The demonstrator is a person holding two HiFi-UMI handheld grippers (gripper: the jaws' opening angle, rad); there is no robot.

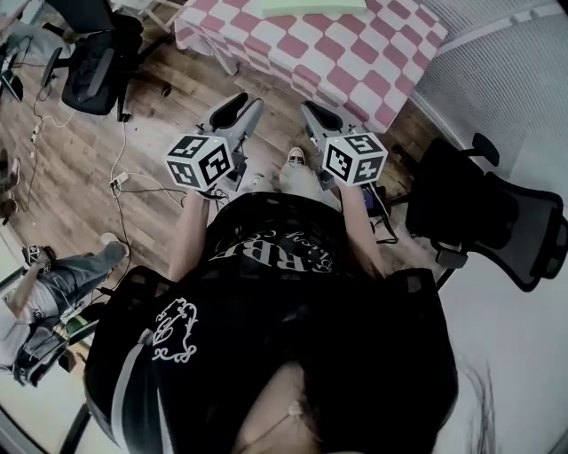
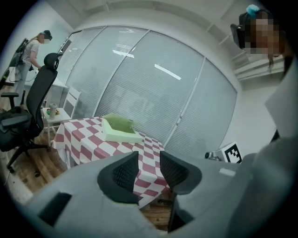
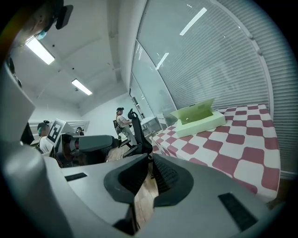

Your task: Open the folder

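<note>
A light green folder (image 2: 120, 130) lies on a table with a red-and-white checked cloth (image 2: 84, 139), its cover standing partly raised. In the right gripper view the folder (image 3: 198, 118) is far off on the cloth (image 3: 233, 144). From the head view only its near edge (image 1: 312, 7) shows at the top. Both grippers are held in front of the person's body, well short of the table. The left gripper (image 2: 149, 160) (image 1: 238, 111) is open, with nothing between its jaws. The right gripper (image 3: 150, 162) (image 1: 318, 113) has its jaws almost touching and holds nothing.
A black office chair (image 1: 497, 213) stands close on the right, and another one (image 1: 98, 62) at the upper left. A second person (image 1: 53, 284) is at the lower left. Cables (image 1: 124, 177) run over the wooden floor. Blinds (image 2: 153, 93) cover the windows behind the table.
</note>
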